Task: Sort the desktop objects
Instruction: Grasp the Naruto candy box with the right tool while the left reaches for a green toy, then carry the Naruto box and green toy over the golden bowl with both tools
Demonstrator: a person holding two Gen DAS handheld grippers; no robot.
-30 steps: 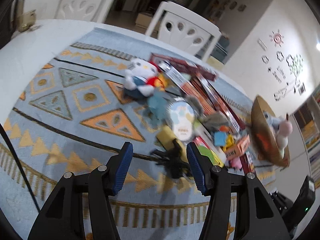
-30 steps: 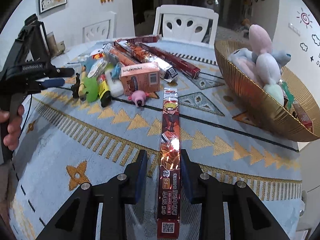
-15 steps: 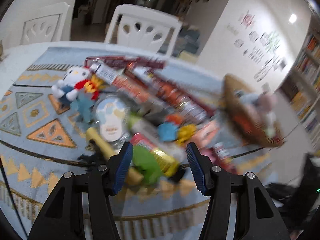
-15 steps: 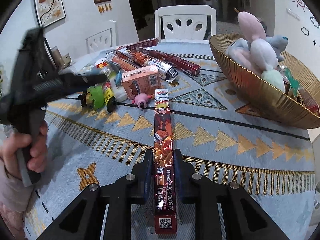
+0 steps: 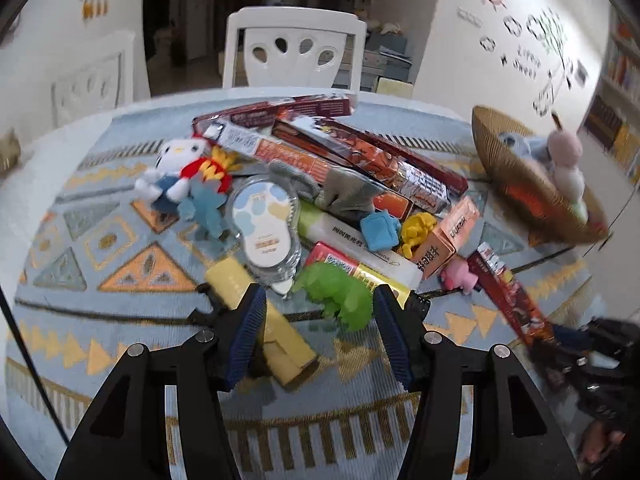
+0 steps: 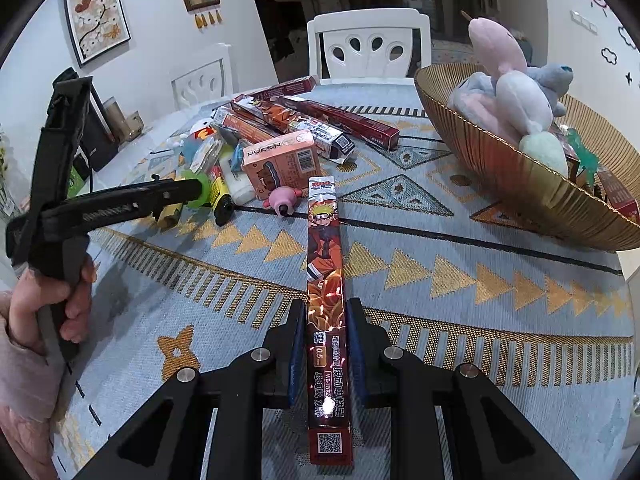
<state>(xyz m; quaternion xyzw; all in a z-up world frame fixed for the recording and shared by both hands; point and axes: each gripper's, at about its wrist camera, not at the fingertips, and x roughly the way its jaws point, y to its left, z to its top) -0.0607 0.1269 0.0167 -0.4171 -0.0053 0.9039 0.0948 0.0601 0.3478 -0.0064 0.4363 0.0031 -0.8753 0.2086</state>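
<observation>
Right gripper (image 6: 324, 312) clamped on the long red pen box (image 6: 326, 280), lying flat on the patterned tablecloth (image 6: 440, 280). Left gripper (image 5: 318, 308) parted, poised over green toy (image 5: 340, 296) and yellow box (image 5: 276, 328), gripping neither. Beyond: gold bowl (image 6: 500, 160) holding plush toys (image 6: 512, 92).

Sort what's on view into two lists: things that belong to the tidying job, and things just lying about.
Job in hand:
- long red pen box, clamped in the right gripper
- green toy, between the open fingers of the left gripper
- gold bowl holding plush toys
- pink poker box

Lying about:
- white chair
- framed pictures
- patterned tablecloth
</observation>
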